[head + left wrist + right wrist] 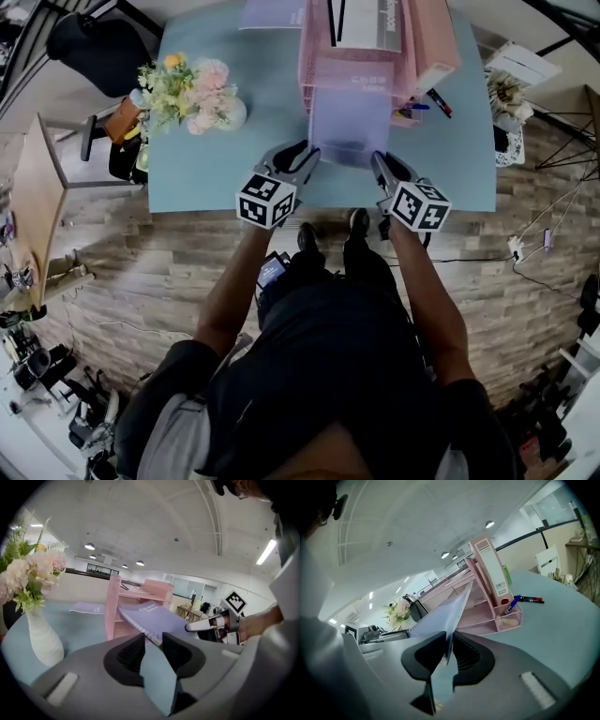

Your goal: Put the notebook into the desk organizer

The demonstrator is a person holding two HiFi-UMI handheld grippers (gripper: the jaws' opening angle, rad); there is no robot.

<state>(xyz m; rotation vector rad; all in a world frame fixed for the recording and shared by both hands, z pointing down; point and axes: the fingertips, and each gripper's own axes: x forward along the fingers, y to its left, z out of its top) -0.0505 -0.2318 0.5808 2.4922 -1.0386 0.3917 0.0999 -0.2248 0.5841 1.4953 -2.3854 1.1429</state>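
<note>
Arms (230, 291) outstretched, left gripper (307, 152) and right gripper (379, 162) each pinch the notebook (349, 129) by its near corners.

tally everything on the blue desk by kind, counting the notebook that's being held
notebook: 2, one held, one lying flat
pink desk organizer: 1
pink binder: 1
vase of flowers: 1
pen or marker: 2 clearly visible, one blue, one red and black
total: 7
</note>
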